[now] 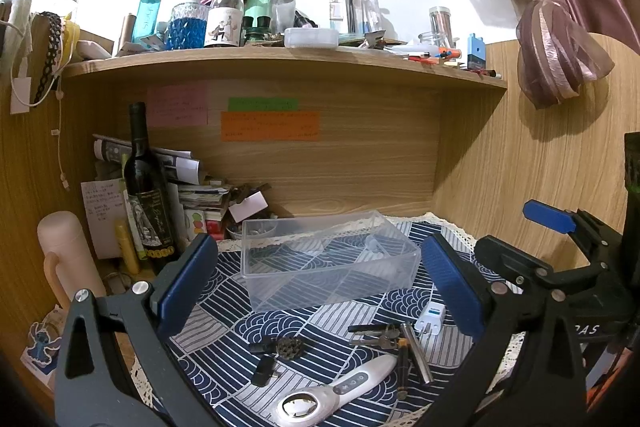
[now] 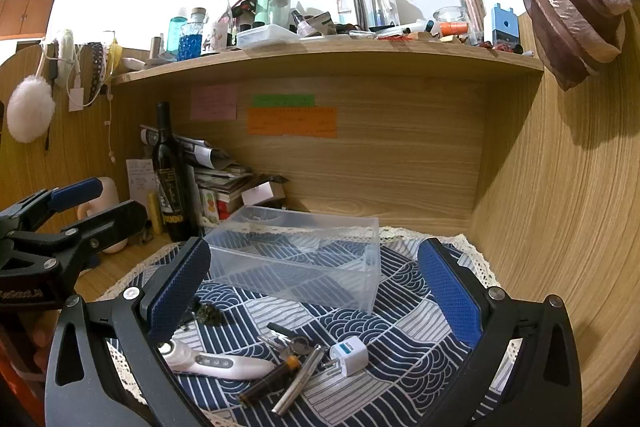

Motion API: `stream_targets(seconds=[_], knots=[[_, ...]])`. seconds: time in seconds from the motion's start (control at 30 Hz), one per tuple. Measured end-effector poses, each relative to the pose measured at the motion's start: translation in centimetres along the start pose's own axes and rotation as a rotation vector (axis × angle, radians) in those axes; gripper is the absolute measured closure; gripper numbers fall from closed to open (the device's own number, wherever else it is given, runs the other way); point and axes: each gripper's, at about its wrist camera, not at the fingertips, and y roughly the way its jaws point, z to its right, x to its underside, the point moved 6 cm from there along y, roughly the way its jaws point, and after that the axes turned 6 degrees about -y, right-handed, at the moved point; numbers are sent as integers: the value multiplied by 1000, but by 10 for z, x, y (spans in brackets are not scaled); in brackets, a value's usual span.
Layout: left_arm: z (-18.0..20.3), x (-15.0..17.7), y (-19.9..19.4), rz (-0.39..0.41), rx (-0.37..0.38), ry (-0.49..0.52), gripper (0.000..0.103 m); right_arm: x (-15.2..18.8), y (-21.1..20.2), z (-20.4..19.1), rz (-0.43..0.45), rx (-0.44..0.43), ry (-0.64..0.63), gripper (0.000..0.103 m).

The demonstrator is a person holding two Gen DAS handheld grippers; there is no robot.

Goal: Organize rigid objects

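A clear plastic box [image 1: 328, 263] [image 2: 298, 259] is seen at the centre of both views, resting on a blue-and-white wave-patterned cloth [image 1: 248, 323] [image 2: 400, 331] with a lace edge; internal dividers can be made out through its walls. Below it in the frames, small rigid items are scattered on the cloth: a bunch of keys [image 1: 374, 335] [image 2: 290, 341], a white plug adapter [image 1: 430, 319] [image 2: 348, 355] just beside the keys, a silver cylinder [image 1: 418, 353] [image 2: 300, 381] and a dark cylinder [image 1: 402, 367] [image 2: 270, 381] lying side by side, a white handheld magnifier [image 1: 336, 387] [image 2: 216, 363] at the lower middle, and a small dark round perforated piece [image 1: 289, 345] [image 2: 208, 313]. The left gripper [image 1: 316, 287] is held with its blue-padded fingers spread wide, nothing between them, the box framed in the gap. The right gripper [image 2: 314, 291] is likewise spread wide and grips nothing; it also shows at the right edge of the left wrist view. Toward the left of the frames a dark wine bottle [image 1: 146, 187] [image 2: 172, 175] stands upright before stacked papers [image 1: 192, 183] [image 2: 216, 171]. Coloured sticky notes [image 1: 270, 125] [image 2: 292, 121] are fixed to the wooden back panel, and a cluttered shelf [image 1: 280, 61] [image 2: 320, 57] runs across the upper part.
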Motion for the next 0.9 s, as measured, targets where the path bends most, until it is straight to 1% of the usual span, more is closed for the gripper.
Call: stream_targets(seconds=[0.7, 0.9], knots=[[-1, 0, 2, -1, 0, 0, 0, -1, -2, 2, 14, 6, 9, 0], [0, 4, 7, -26, 25, 7, 0, 0, 1, 2, 16, -12, 21, 0]])
